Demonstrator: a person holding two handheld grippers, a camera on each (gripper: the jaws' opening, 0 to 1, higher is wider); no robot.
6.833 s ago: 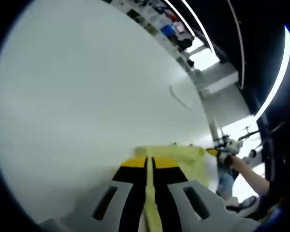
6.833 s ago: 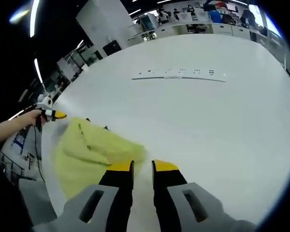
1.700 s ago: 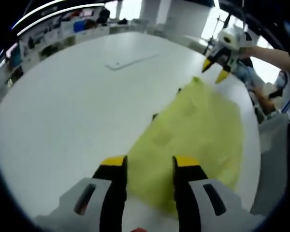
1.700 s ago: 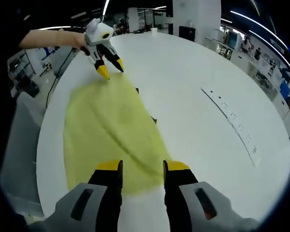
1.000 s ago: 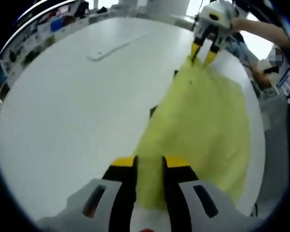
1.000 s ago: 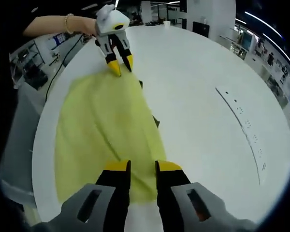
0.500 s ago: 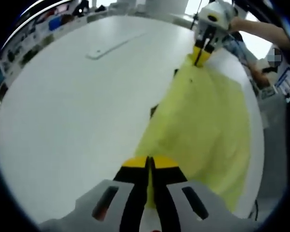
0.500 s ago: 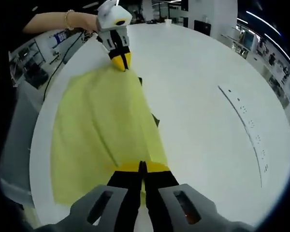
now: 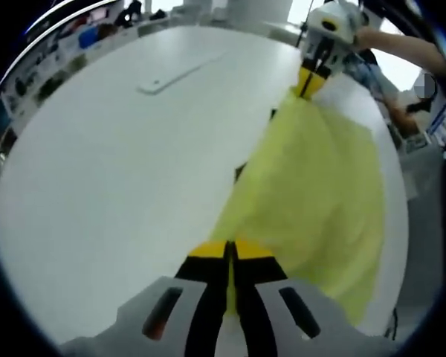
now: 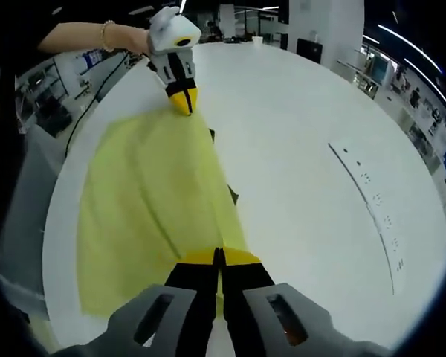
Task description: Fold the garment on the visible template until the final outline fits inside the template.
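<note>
The white round surface [image 9: 97,163] carries the yellow garment [image 9: 312,186] near its edge, a thin, limp cloth stretched flat between two pinch points. It looks light and soft and will likely sag or crease wherever unsupported, so corners and hems are the places to hold. The left gripper [image 9: 230,251] and right gripper [image 10: 218,257] each have jaws pressed together on a garment corner
</note>
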